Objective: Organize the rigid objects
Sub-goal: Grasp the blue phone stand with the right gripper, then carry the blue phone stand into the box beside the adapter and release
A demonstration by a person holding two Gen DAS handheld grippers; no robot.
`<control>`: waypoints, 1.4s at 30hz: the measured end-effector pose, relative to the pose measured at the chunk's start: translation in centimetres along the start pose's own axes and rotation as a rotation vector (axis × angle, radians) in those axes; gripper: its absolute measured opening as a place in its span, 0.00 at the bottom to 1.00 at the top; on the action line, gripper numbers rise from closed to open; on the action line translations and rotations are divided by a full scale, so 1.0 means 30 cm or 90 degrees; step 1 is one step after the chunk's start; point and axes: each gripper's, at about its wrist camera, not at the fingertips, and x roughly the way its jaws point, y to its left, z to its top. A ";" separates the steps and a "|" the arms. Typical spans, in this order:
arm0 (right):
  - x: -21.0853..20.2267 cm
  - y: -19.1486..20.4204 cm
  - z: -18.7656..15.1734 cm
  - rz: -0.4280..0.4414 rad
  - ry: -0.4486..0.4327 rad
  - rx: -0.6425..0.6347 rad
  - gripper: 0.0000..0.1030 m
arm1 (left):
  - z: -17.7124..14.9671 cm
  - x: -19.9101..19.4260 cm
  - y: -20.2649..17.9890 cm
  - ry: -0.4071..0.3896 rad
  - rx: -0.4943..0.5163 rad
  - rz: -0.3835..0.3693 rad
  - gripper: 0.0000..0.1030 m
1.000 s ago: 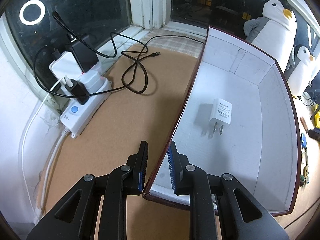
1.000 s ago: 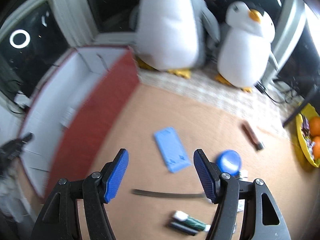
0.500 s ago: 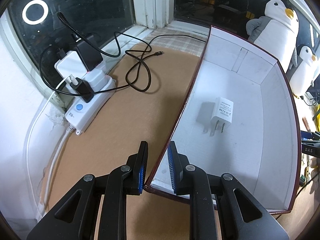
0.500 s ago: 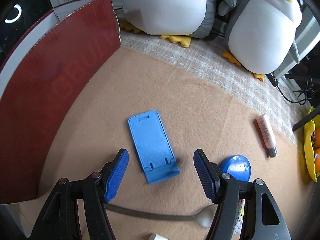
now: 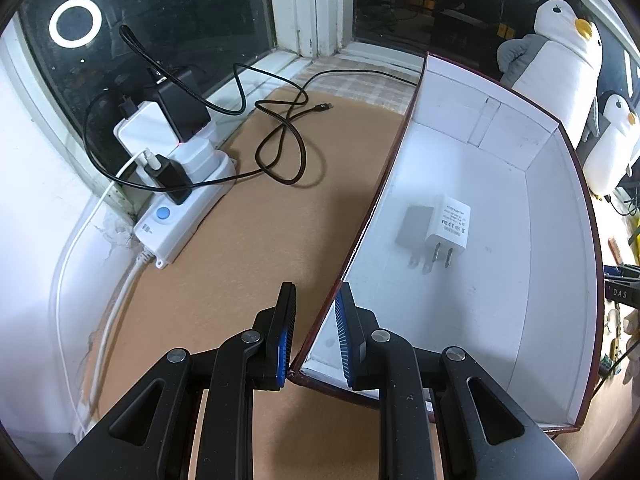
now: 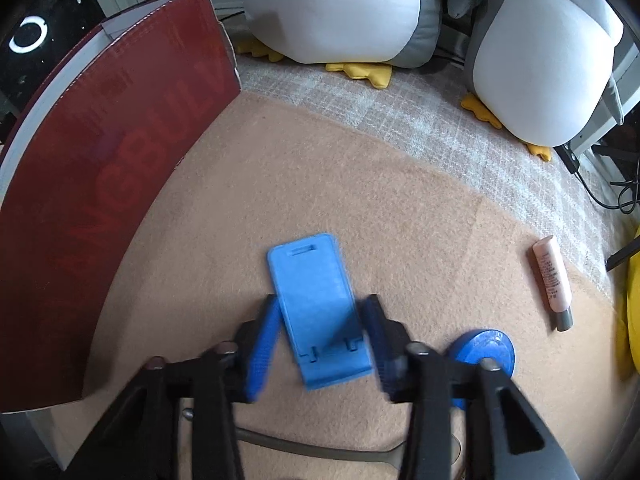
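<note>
A dark red box with a white inside [image 5: 560, 240] lies on the tan felt, and a white plug-in charger [image 5: 448, 228] rests on its floor. My left gripper [image 5: 316, 292] is shut on the box's left wall near the front corner, one pad outside and one inside. In the right wrist view the box's red outer wall [image 6: 100, 180] stands at the left. A flat blue phone stand [image 6: 316, 300] lies on the felt. My right gripper [image 6: 320, 332] points down over the stand. Its blurred jaws are closing and meet the stand's two long edges.
A blue round lid [image 6: 486, 350], a pink tube [image 6: 550, 280] and a grey utensil [image 6: 312, 446] lie near the stand. Two plush penguins [image 6: 340, 8] sit behind. A yellow bowl [image 6: 632, 312] is at the right edge. A white power strip [image 5: 176, 216] and black cable [image 5: 280, 148] lie left of the box.
The right gripper has come down over the blue phone stand and its jaws have narrowed from wide apart to the stand's edges. The left gripper and the box have stayed put.
</note>
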 end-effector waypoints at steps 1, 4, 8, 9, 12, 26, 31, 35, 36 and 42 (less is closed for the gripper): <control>-0.003 0.000 -0.005 -0.001 -0.001 0.001 0.33 | 0.000 0.001 0.000 0.000 0.001 0.000 0.18; -0.019 -0.005 -0.022 0.001 -0.004 0.017 0.32 | 0.003 0.002 0.002 -0.001 0.001 -0.003 0.18; -0.104 -0.010 -0.029 0.026 -0.034 0.043 0.32 | 0.011 0.000 0.000 -0.005 0.002 -0.006 0.18; -0.133 -0.007 -0.024 0.031 -0.044 0.045 0.32 | 0.014 0.000 0.000 -0.006 0.003 -0.009 0.18; -0.225 0.023 -0.013 0.055 -0.075 0.044 0.32 | 0.028 0.003 -0.005 -0.008 0.007 -0.012 0.18; -0.443 0.391 0.143 0.102 -0.144 -0.071 0.32 | 0.066 0.047 -0.010 -0.009 0.013 -0.043 0.18; -0.431 0.498 0.175 0.112 -0.131 -0.103 0.32 | 0.070 0.059 -0.008 -0.008 0.012 -0.055 0.18; -0.388 0.599 0.191 0.105 -0.106 -0.140 0.32 | 0.074 0.071 -0.005 -0.007 0.011 -0.065 0.18; -0.374 0.617 0.192 0.105 -0.100 -0.145 0.32 | 0.075 0.074 -0.003 -0.007 0.010 -0.068 0.18; -0.266 0.691 0.194 0.109 -0.051 -0.150 0.32 | 0.075 0.083 0.001 -0.011 0.012 -0.078 0.16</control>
